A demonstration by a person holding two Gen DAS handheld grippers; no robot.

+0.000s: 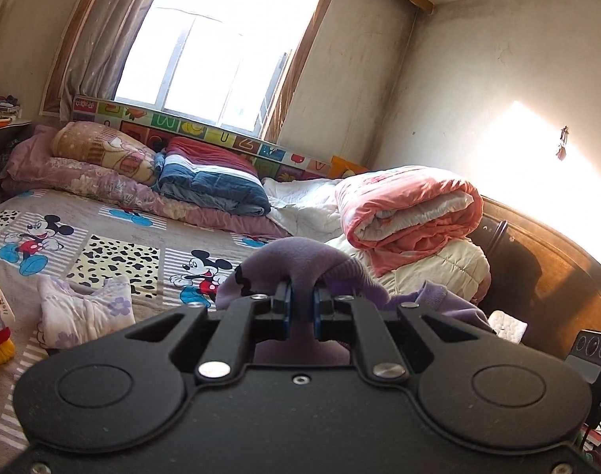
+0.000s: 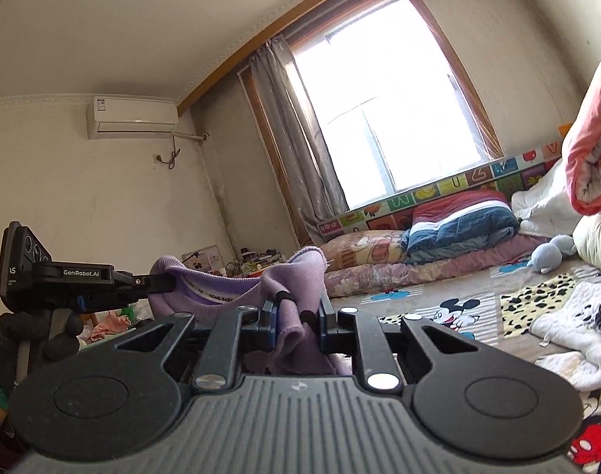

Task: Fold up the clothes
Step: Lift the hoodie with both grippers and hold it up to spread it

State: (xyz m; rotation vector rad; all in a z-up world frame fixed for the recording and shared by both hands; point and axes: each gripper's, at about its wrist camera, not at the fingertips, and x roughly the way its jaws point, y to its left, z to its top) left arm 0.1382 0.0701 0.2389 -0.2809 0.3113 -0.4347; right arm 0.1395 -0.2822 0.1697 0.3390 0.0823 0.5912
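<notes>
L gripper [image 1: 302, 300] jaws clamped on purple top [image 1: 300, 260] | R gripper [image 2: 298, 316] jaws pinch its neckline too | you hold it up above bed [image 1: 115, 237], prob so it hangs flat for 1st fold

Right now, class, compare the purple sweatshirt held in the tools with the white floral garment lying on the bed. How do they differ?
The purple sweatshirt is plain purple knit; the white floral garment is pale with lilac flowers. The sweatshirt hangs lifted, pinched by the left tool and the right tool; the floral garment lies on the Mickey Mouse bedsheet, untouched. The sweatshirt is bunched; the floral garment looks roughly folded. Both are soft clothing.
</notes>
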